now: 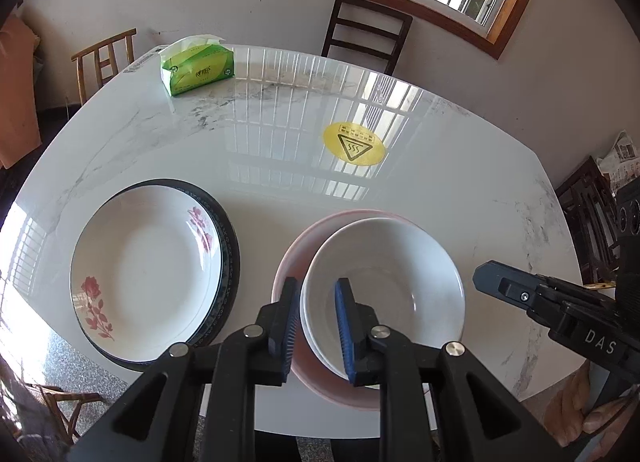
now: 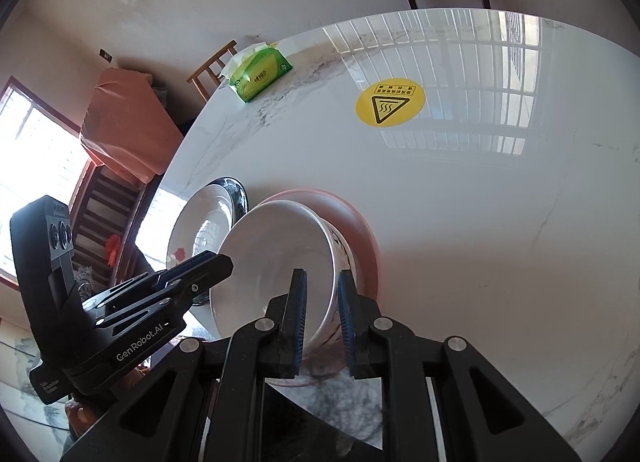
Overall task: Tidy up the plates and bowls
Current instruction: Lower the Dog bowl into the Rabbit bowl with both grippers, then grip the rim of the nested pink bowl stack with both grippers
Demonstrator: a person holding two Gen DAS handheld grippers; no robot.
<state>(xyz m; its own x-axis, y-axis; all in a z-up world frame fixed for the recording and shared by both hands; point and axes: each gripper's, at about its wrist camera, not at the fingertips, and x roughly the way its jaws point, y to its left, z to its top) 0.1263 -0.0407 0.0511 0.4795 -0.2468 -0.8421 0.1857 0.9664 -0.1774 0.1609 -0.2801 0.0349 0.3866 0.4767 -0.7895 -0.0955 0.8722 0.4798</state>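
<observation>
Surface: we see a glossy white marble-look surface (image 1: 280, 166) with grey veins and rounded corners; it mirrors the window bars.
White bowl: our smooth, round, glazed white bowl (image 1: 392, 274) sits inside a wider pink bowl (image 1: 288, 262), near the front edge of the surface.
Left hand-held gripper: our left hand-held gripper (image 1: 318, 326) has its ribbed blue pads on both sides of the white bowl's near rim, one outside and one inside; we cannot tell if they press on it.
Right hand-held gripper: our right hand-held gripper (image 2: 322, 318) is clamped on the right wall of the white bowl, one pad inside and one outside.
Plates: a shallow white plate with red roses (image 1: 144, 266) lies on a dark-rimmed plate (image 1: 232, 246), just left of the bowls, apart from them.
Other things: a soft green tissue pack (image 1: 198, 68) lies at the far side, and a round yellow sticker (image 1: 354, 148) is flat on the surface.
</observation>
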